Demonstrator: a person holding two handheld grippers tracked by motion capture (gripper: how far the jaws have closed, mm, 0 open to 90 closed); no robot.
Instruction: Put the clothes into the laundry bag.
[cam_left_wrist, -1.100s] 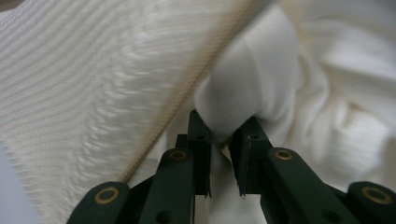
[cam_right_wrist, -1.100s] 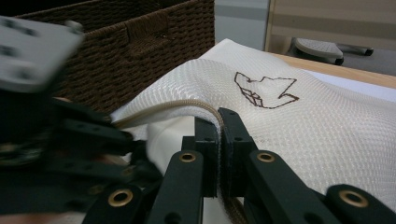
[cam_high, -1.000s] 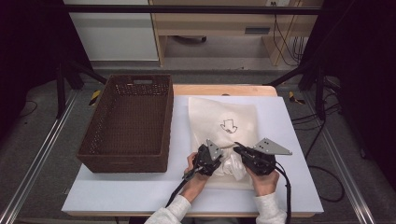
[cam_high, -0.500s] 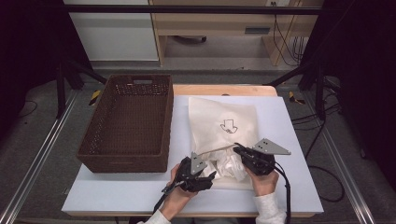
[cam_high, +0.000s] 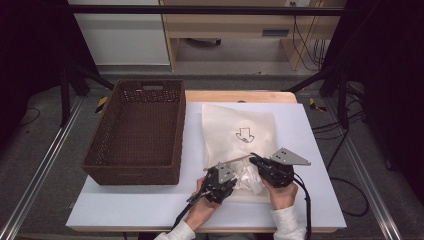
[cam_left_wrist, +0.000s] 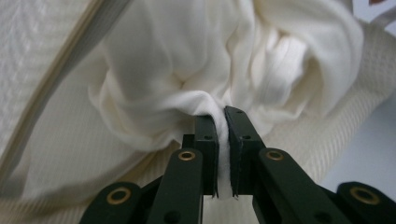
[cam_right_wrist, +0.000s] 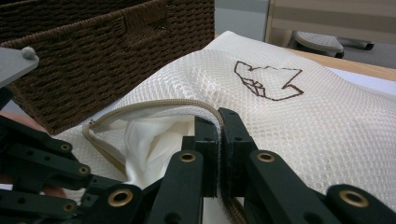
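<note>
Left tongs moved back to the white cloth at mesh bag mouth, just closed on it; right tongs clamp the zipper edge; basket left of bag on white counter

A lab-like recording bay: white table inside a metal frame, dark curtains, loose floor cables.

I note the white garment runs off the top edge of the left gripper view, and its near folds are blurred. I cannot tell what garment it is. In the high view, the mesh bag hides most of it near the table's front edge.
</note>
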